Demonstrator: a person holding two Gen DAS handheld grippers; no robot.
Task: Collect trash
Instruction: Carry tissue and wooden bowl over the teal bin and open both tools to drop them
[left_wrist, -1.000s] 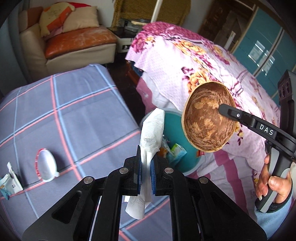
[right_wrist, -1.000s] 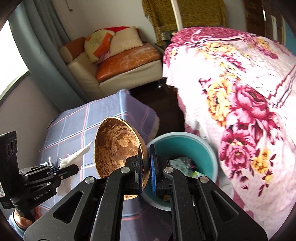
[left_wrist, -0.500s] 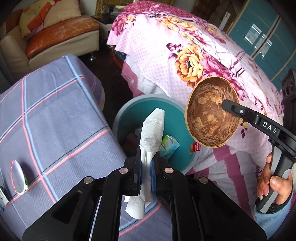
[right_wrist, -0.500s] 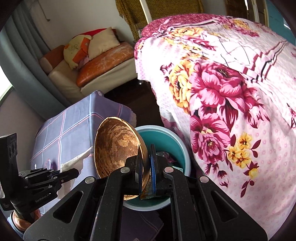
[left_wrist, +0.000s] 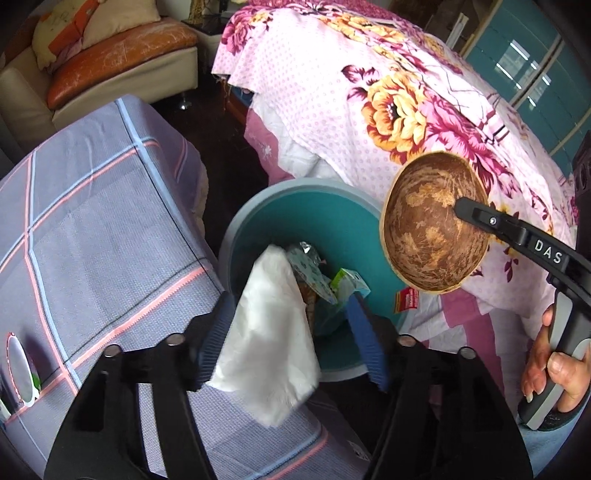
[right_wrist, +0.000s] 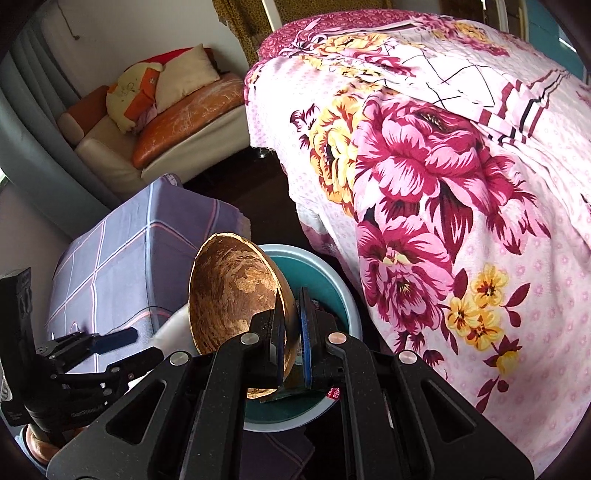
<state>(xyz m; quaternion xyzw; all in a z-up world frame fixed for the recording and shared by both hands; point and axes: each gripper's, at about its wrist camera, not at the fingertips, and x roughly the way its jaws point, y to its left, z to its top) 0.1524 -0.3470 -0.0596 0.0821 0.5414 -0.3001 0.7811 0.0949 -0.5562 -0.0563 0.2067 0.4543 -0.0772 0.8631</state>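
L tongs (left_wrist: 288, 325) spread, tissue (left_wrist: 271, 343) loose over bin (left_wrist: 295, 218); only R view shows R tongs (right_wrist: 291, 325) pinching coconut shell (right_wrist: 232, 291).

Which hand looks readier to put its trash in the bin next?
Probably the right. The left gripper is open, its tissue already loose over the bin. The right gripper grips the coconut shell right at the rim.

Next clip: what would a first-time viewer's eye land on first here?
Probably the brown coconut shell half, pinched at its rim by the right gripper above the teal trash bin. Next, the white tissue between the open fingers of the left gripper, above the bin's near edge. Behind them the pink floral bedspread fills the right side.
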